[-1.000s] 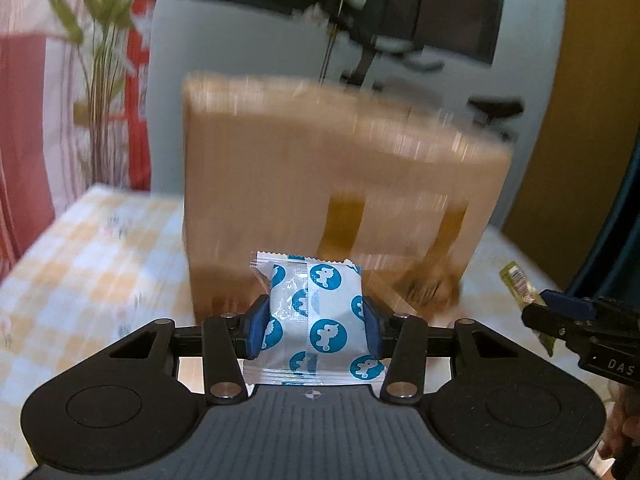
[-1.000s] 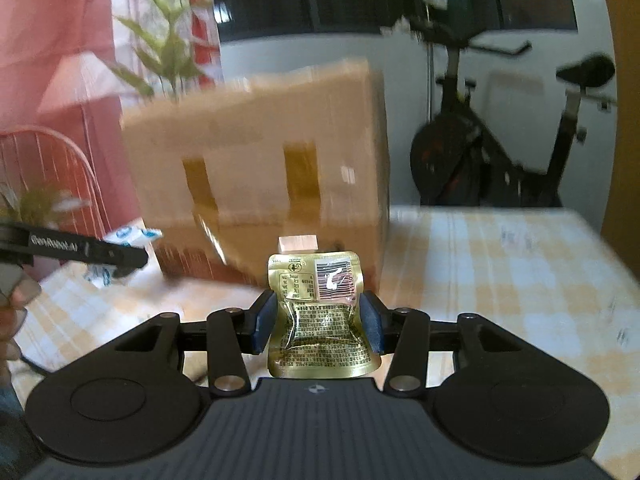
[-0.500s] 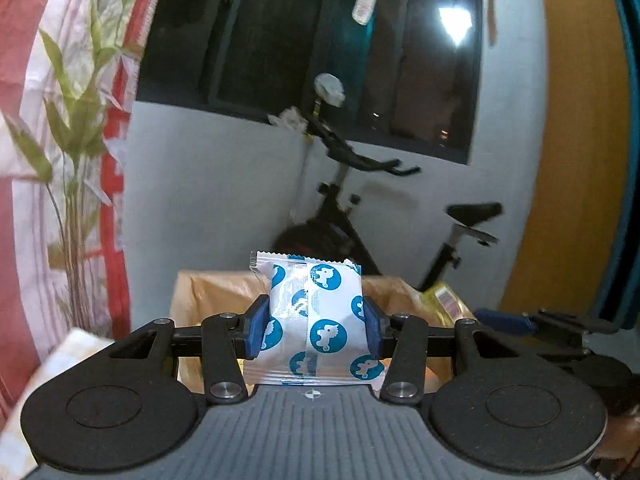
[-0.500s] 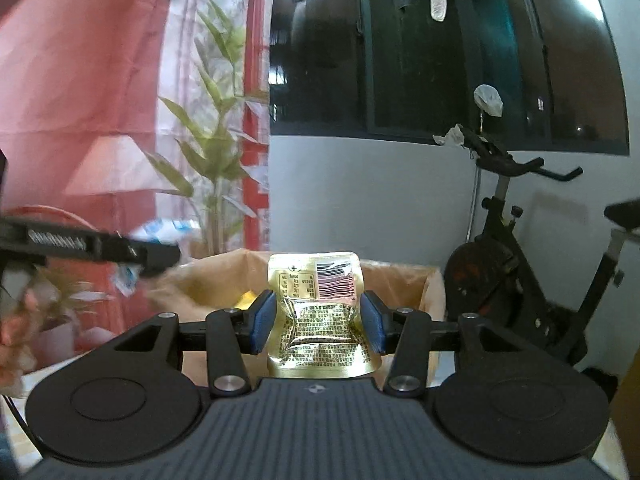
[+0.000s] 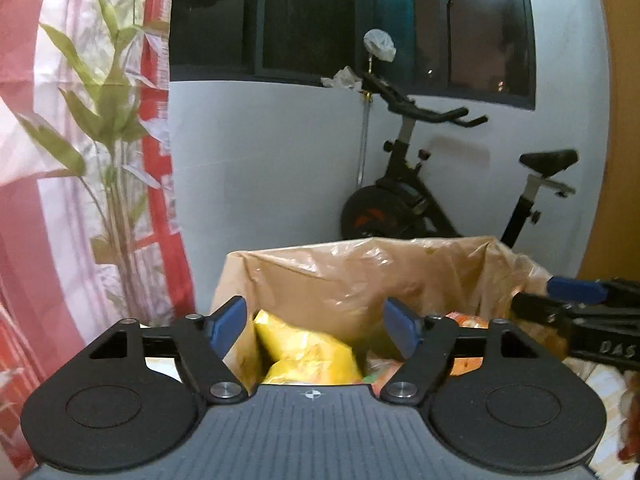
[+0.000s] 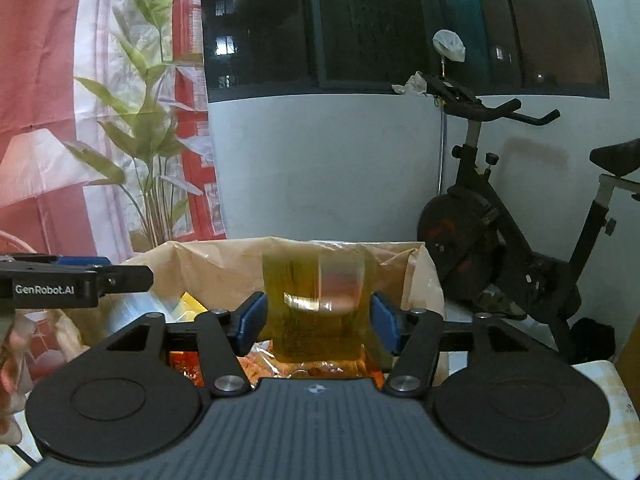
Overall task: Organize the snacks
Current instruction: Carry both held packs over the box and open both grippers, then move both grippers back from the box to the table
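Both grippers hang over the lined box [image 5: 360,276], just inside its near rim. The left gripper [image 5: 316,326] has just opened and is empty; the right gripper [image 6: 318,322] has just opened, the blurred gold packet [image 6: 316,304] loose between its pads

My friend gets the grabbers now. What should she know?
Left gripper: jaws just opened, nothing between them; its blue-dotted packet is gone from view.
Right gripper: jaws just opened; the gold packet, blurred, sits loose between them, apparently dropping.
Both are over the lined box, which already holds a yellow bag and other snacks.
Left: make sure both packets landed inside, then look for more snacks; none show outside the box here.
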A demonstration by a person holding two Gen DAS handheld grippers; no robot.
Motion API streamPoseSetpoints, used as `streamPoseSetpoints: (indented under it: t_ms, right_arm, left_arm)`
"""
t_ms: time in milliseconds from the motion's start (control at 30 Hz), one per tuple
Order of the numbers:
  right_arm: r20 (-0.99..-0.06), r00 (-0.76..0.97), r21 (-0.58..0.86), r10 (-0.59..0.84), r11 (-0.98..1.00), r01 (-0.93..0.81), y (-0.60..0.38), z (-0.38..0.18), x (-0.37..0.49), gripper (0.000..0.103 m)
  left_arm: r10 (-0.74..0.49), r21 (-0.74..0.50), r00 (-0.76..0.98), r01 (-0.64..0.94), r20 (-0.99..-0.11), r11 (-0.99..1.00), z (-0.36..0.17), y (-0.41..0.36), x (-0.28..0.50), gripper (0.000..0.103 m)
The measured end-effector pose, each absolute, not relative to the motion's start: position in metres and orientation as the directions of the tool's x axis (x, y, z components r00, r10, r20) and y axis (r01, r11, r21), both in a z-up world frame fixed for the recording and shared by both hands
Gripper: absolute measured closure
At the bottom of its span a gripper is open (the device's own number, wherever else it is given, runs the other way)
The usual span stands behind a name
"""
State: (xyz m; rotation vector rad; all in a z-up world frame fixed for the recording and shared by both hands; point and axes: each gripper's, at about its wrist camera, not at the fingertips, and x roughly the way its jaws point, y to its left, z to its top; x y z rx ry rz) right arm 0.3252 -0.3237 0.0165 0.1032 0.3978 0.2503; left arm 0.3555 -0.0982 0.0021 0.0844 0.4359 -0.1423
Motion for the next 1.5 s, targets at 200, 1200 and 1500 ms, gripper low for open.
streamPoseSetpoints:
  t_ms: [200,1200,1500]
  right_arm:
    - [-0.339,0.901,0.166,0.271,0.960,-0.226,-0.334,0.023,0.304,0.038]
    - [-0.389,0.891,0.118,0.235,0.972,-0.205,-0.372,-0.060,0.179,0.038]
    - [-0.501,0.838,0.098,0.217,0.976,-0.194,-0.369,-0.112,0.174,0.038]
  left_arm:
    - [-0.088,0.106,0.901,0.146,-0.425,0.984,0.007,-0.102,0.342,0.022]
    - [-0.323,-0.043,0.713,0.382,-0.623,0.923,-0.129,-0.122,0.237,0.021]
    - [-0.330,-0.021,0.576,0.476,-0.748,0.879,-0.175,-0.150,0.236,0.022]
